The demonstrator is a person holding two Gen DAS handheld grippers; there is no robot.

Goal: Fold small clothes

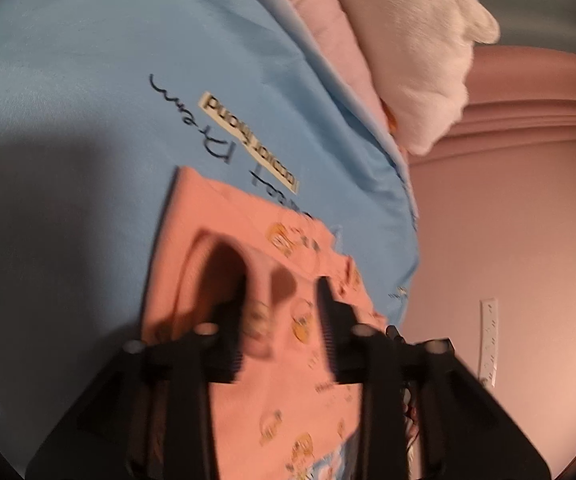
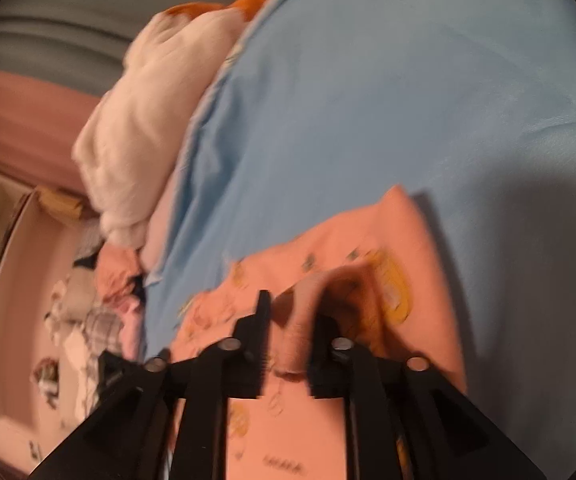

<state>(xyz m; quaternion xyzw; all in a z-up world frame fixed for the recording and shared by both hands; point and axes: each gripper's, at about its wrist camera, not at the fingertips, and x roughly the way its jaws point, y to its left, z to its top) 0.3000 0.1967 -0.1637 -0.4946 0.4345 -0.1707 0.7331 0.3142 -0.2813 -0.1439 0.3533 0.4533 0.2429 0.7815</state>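
A small salmon-pink garment [image 1: 224, 224] with yellow cartoon prints lies on a light blue sheet [image 1: 88, 60]. My left gripper [image 1: 282, 296] holds a raised fold of this garment between its black fingers [image 1: 327, 320]. In the right wrist view the same garment [image 2: 407, 240] lies on the blue sheet [image 2: 367, 100]. My right gripper [image 2: 293, 320] pinches a bunched ridge of its cloth between its fingers [image 2: 262, 320]. Both views are blurred.
A white fluffy blanket [image 1: 415, 40] and a pink pillow [image 1: 319, 28] lie at the bed's edge; the blanket also shows in the right wrist view [image 2: 144, 120]. A pile of mixed clothes [image 2: 96, 312] lies beside the bed. Pink wall [image 1: 507, 200] lies beyond.
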